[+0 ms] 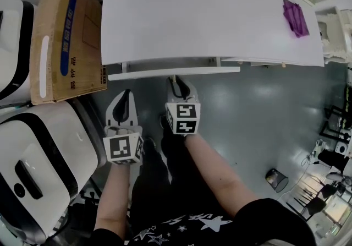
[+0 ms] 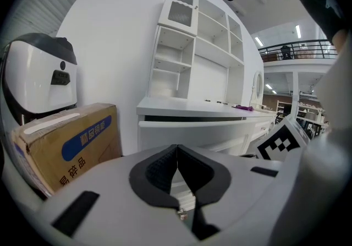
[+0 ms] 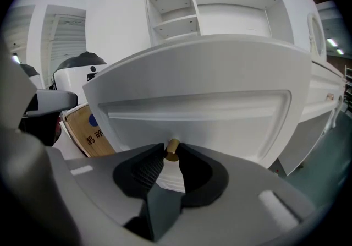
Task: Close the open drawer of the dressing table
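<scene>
the drawer (image 1: 173, 73) of the white dressing table (image 1: 209, 14) stood out a little from under the tabletop. its flat white front was straight ahead of the fingertips of the right gripper (image 3: 171, 152). that gripper's jaws were partly closed, pinching the small brass knob (image 3: 172, 147) at the middle of the drawer front. the knob sat right at the tips of the dark pads and touched both. the left gripper (image 2: 176, 151) hung just to the left of it, a little back from the drawer, its jaws pressed together with nothing between them. a cardboard box (image 2: 66, 140) lay farther off to the left of its fingers.

the drawer looked rigid, a painted panel that was probably light and easy to slide, so a straight, even push should have been enough. the knob was small, round and likely smooth, so the pads could have slipped off it. it seemed a fair hold for guiding, though the flat front beside the knob would have taken a push too. pushing off-centre might have jammed the drawer.
</scene>
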{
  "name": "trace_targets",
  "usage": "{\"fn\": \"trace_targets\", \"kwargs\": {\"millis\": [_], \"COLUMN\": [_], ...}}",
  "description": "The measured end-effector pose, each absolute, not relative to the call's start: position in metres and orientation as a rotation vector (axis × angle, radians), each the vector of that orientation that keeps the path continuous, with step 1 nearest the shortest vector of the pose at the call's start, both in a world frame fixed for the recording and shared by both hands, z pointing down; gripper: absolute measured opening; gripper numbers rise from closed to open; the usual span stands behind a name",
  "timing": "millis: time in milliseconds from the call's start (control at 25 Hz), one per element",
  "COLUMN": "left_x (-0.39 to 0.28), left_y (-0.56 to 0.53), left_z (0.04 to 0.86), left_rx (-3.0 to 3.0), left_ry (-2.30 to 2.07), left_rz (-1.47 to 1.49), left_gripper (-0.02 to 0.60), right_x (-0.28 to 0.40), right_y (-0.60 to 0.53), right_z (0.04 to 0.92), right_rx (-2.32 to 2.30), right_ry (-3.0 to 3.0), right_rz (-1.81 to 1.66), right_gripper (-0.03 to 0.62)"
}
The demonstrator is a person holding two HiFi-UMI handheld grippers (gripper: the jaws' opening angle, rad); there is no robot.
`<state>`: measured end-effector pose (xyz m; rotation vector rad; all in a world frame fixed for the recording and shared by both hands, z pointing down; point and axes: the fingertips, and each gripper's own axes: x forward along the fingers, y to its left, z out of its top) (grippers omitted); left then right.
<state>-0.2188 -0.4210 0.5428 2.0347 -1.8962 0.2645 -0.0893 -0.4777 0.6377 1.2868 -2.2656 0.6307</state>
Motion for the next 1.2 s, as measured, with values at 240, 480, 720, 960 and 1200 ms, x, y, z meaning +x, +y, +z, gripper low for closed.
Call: {"fn": "trace_targets", "kwargs": {"millis": [240, 480, 720, 960, 1200], "left_x": [-0.220, -0.224, -0.228, -0.235, -0.240], "left_y": [-0.432, -0.440, -0.442, -0.440, -0.437], "left_z": [0.541, 0.541, 0.541, 0.542, 0.541], "left_rx": [2.045, 2.029, 2.028, 1.998, 1.994], "left_ry": [-1.905, -1.923, -1.927, -1.946, -1.951], "left_rz": [0.257, 0.242, 0.244, 0.225, 0.204], "left_gripper": [0.009, 0.009, 0.009, 0.009, 0.009], "right_x": [-0.093, -0.097, -0.101, -0.101, -0.102], "right_y": [-0.495, -0.507, -0.520, -0.524, -0.525], "right_z": [0.637, 0.638, 0.637, 0.637, 0.638], "right_rx": [1.296, 1.304, 1.310, 1.340, 1.334], "right_ry": [-2.277, -2.283, -2.294, -2.281, -2.286], "right_rz": [0.618, 0.600, 0.572, 0.552, 0.530], "right_gripper": [0.087, 0.087, 0.087, 0.087, 0.091]}}
